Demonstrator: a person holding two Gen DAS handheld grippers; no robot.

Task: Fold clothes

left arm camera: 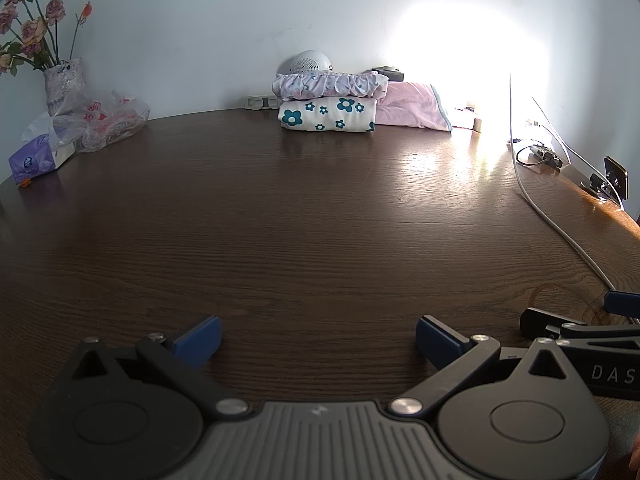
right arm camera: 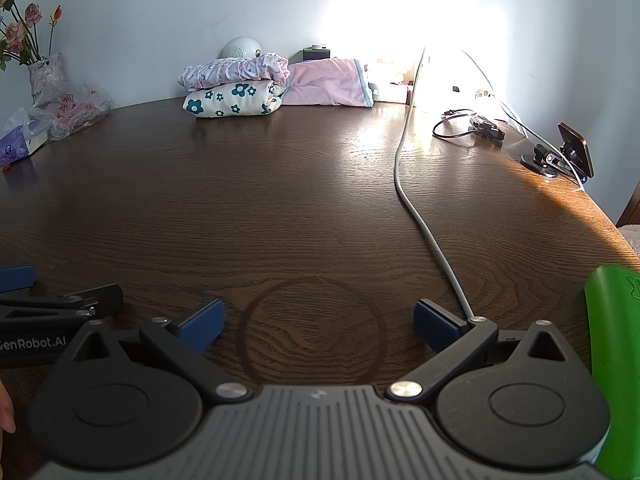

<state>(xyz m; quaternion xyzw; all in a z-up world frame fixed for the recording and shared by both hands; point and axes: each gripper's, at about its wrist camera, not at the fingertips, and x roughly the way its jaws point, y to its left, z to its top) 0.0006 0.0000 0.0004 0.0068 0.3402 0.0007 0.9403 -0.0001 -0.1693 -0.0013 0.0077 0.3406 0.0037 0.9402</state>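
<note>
At the far left of the counter (left arm camera: 320, 220) stand a vase of dried roses (left arm camera: 64, 80), a plastic bag (left arm camera: 108, 120) and a tissue pack (left arm camera: 36, 162). My left gripper (left arm camera: 318, 340) hovers low over the near edge, its fingers (left arm camera: 200, 340) spread wide and holding nothing. At the far middle, against the wall, lies the stack of folded clothes (left arm camera: 328, 114): a flowered cream piece under a ruffled pink one, a pink dotted piece (left arm camera: 412, 110) touching its right side. Each bundle's long axis runs left to right along the wall, the rolled edge facing me. My right gripper (right arm camera: 318, 326) sits just beside the left one, fingers (right arm camera: 436, 326) likewise released and empty. A grey cable (right arm camera: 416, 208) trails toward it, and something green (right arm camera: 608, 340) lies at the near right, too cropped to name. I judge I am between garments: next I must fetch an unfolded piece and spread it on the bare wood.
</note>
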